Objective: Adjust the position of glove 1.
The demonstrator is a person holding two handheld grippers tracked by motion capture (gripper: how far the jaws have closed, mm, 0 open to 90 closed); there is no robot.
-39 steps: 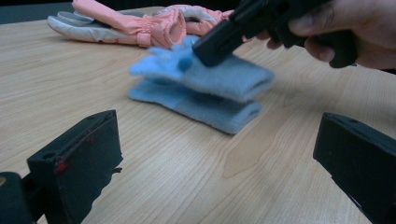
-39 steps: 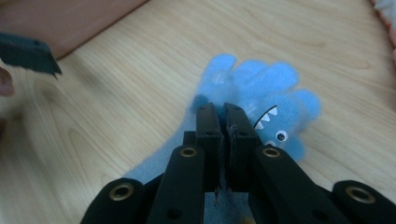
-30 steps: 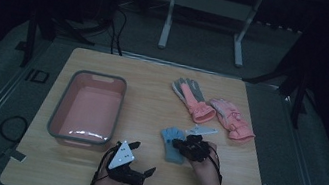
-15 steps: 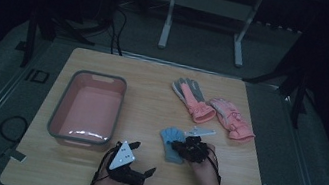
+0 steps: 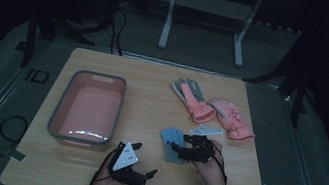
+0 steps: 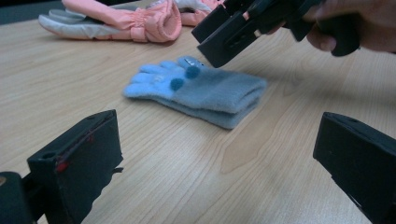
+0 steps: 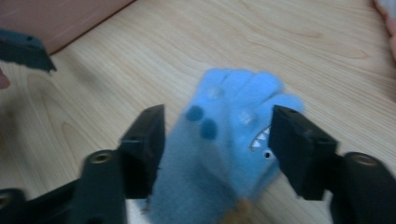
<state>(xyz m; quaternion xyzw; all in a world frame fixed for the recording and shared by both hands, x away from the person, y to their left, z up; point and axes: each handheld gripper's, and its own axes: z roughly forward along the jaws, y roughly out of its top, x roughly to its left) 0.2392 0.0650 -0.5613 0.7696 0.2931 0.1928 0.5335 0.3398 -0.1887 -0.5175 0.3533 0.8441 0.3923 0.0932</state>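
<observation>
**Right gripper open over blue glove, left idle**

Right gripper [image 5: 183,146] sits low over the blue glove [image 5: 171,143], pointing left across the table [image 5: 155,76] in the high view, hand [image 5: 208,165] coming in from the bottom edge. Its jaws have just been opening; they now stand wide on either side of the glove's cuff end, pads off the fabric, nothing gripped. Glove lies flat on the table, fingers pointing away from the person, between the pink tub [image 5: 88,110] and the pink gloves [image 5: 210,108], which lie well apart from it. Left gripper [image 5: 144,176] rests near the table's front edge, aimed right toward the glove, jaws wide apart and empty.
</observation>
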